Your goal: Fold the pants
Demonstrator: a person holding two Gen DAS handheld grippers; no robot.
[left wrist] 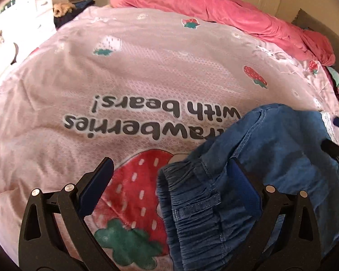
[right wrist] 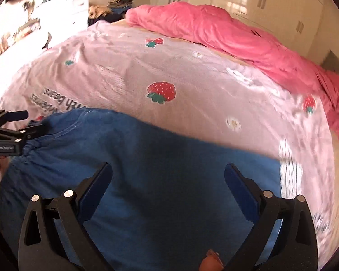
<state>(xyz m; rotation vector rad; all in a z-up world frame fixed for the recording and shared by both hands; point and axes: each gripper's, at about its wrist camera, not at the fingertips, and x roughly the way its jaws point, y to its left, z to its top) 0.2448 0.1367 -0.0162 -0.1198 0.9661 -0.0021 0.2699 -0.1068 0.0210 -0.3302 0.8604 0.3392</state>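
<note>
Blue denim pants (left wrist: 260, 169) lie on the pink strawberry-print duvet (left wrist: 147, 72), near side of the bed, bunched rather than flat. Elastic gathered waistband (left wrist: 192, 194) is at the left end of the pile, crumpled and partly raised.

Left gripper (left wrist: 169, 180): jaws spread wide, holding nothing. Waistband sits between the two fingers, closer to the right-hand finger, whose blue pad (left wrist: 244, 180) is over or against the denim; can't tell if it really touches. The left-hand finger is over bare duvet, above the big strawberry print (left wrist: 135, 180). In right wrist view the left gripper (right wrist: 18, 124) shows at the left edge, right at the waistband end of the pants (right wrist: 158, 169).

Right gripper (right wrist: 168, 176): also released, jaws wide apart, nothing clamped. Denim fills the whole space between and under its fingers, so it's over the mid part of the pants, w/ the fabric edge just beyond the fingertips. View is motion-blurred; contact can't be judged. From left wrist view the right gripper (left wrist: 336, 153) is only partly seen at the right edge, over the far side of the denim.

Behind: rumpled pink blanket (right wrist: 226, 36) along the far side of the bed, white wardrobe doors (right wrist: 248, 0) beyond, a clothes pile (right wrist: 115, 4) at the far left corner.
</note>
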